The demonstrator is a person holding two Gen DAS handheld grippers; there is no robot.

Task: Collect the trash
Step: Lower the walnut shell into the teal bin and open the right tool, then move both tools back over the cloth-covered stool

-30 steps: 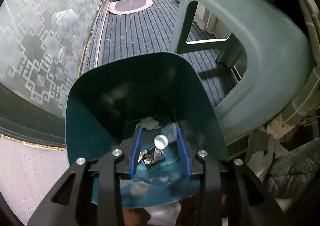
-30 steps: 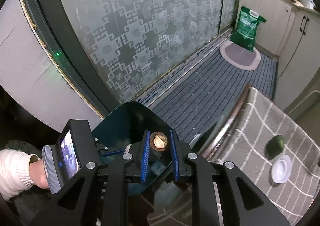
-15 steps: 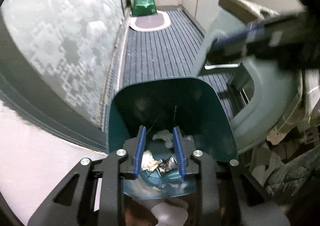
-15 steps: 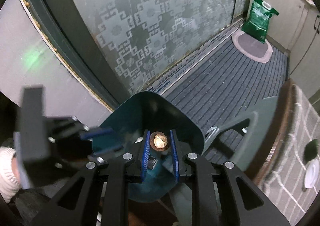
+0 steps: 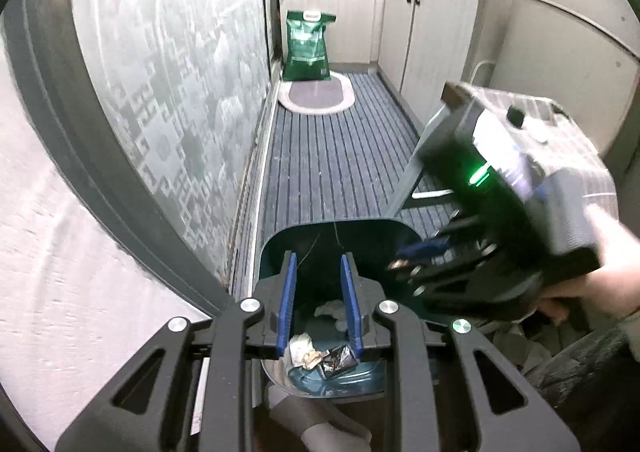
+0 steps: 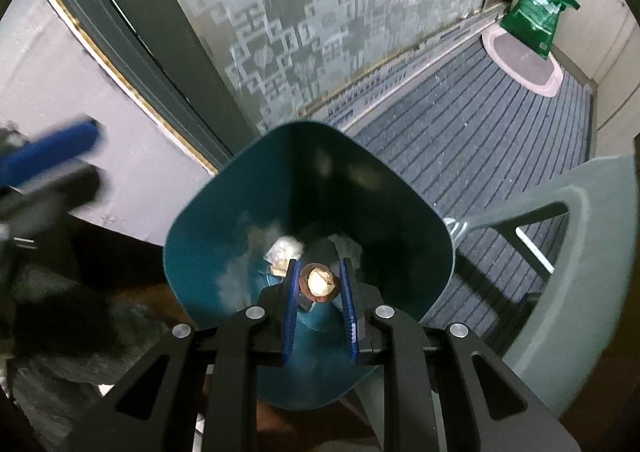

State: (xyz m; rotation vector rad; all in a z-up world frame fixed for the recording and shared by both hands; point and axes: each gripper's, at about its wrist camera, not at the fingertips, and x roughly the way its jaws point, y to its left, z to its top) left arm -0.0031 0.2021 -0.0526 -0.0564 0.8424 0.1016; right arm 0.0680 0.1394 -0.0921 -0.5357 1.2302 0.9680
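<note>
While the right gripper (image 6: pixel 319 284) pinches a small round brown shell with a pale centre (image 6: pixel 319 283) between its blue pads (image 6: pixel 347 302), it hangs directly over the open mouth of the teal bin (image 6: pixel 208 252). The shell sits near the pad tips, above the bin's bottom, where crumpled whitish scraps (image 6: pixel 285 250) lie.

The left gripper (image 5: pixel 319 302) is above the near rim of the same bin (image 5: pixel 276 252). Its pads (image 5: pixel 287 306) have just been closing and now stand close together with nothing between them; the trash seen in the gap lies lower down, on the bin's floor. That trash is a crumpled pale wrapper (image 5: pixel 301 348), a dark foil packet (image 5: pixel 340 360) and a wad of white tissue (image 5: pixel 332 310).

From the left wrist view, the right gripper (image 5: pixel 404 260) appears blurred at the bin's right edge, its fingers reaching into the opening, with a green light on its body and a person's hand (image 5: pixel 600 276) behind it. From the right wrist view, the left gripper's blue pad (image 6: pixel 48 149) shows blurred, left of the bin and outside it.

A grey-green plastic stool (image 6: pixel 580 292) stands just right of the bin. Beyond the bin a dark ribbed floor mat (image 5: pixel 336 167) runs to an oval rug (image 5: pixel 316 95) and an upright green bag (image 5: pixel 308 47). A frosted patterned glass door (image 5: pixel 160 91) lies left of the bin.
</note>
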